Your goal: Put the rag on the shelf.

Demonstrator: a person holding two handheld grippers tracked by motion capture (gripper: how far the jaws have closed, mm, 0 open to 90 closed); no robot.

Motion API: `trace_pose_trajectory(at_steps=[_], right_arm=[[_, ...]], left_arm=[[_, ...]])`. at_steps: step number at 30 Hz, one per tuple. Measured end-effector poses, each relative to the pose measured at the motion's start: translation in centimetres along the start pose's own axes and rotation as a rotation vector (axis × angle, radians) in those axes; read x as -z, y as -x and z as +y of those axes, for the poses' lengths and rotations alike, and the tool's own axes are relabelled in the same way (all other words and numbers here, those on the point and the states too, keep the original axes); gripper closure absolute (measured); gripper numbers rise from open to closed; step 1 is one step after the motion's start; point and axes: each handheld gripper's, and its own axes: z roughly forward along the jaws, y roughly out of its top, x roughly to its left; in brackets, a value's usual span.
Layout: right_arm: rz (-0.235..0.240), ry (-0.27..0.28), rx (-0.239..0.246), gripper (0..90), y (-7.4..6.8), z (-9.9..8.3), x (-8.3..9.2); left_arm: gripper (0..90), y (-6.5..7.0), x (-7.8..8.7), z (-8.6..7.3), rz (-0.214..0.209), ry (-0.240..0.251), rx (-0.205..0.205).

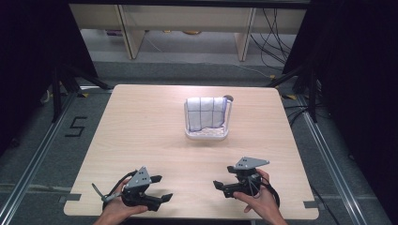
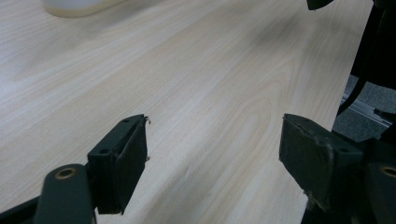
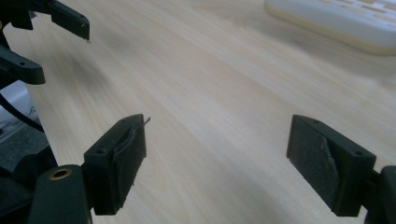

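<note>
Resting low in frame, left gripper (image 1: 159,187) and right gripper (image 1: 225,177) both gape empty; towel (image 1: 205,112) draped over basket (image 1: 207,135) centre-top could drag it if yanked.

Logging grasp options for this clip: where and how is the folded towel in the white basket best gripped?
Probably by its top fold. The towel stands upright in the white basket and rises above the rim, leaning toward the far wall, so its upper edge is the exposed part. Come from above, jaws straddling the fold's thickness. Both the left gripper and right gripper are open and empty.
</note>
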Motion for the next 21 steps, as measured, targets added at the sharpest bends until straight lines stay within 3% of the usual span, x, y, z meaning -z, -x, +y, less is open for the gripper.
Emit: trace_pose_trajectory(at_steps=[1,2,6,12,19,20,21], right_arm=[[0.0,-0.005,-0.012,19.7,-0.1,-0.2,0.0],[-0.005,-0.012,0.013,19.1,-0.1,-0.3,0.0],[-0.009,-0.041,0.038,17.9,-0.3,-0.9,-0.2],[0.003,-0.062,0.044,16.9,-0.7,-1.5,0.0],[-0.01,-0.089,0.047,16.6,-1.0,-2.8,0.2],[-0.012,-0.094,0.049,16.6,-1.0,-3.0,0.3],[-0.012,-0.097,0.046,16.5,-1.1,-3.1,0.3]], left_arm=[[22.7,0.2,0.0,-0.1,-0.011,0.002,0.023],[22.6,0.3,-0.1,-0.2,-0.002,0.003,0.013],[22.5,0.5,0.0,-0.4,0.006,-0.003,0.003],[20.2,0.9,0.1,-0.7,-0.018,-0.014,0.002],[16.8,1.3,0.3,-0.9,-0.014,-0.005,-0.006],[16.6,1.5,0.3,-0.9,-0.02,-0.006,0.015],[16.5,1.4,0.3,-1.0,-0.021,-0.007,0.0]])
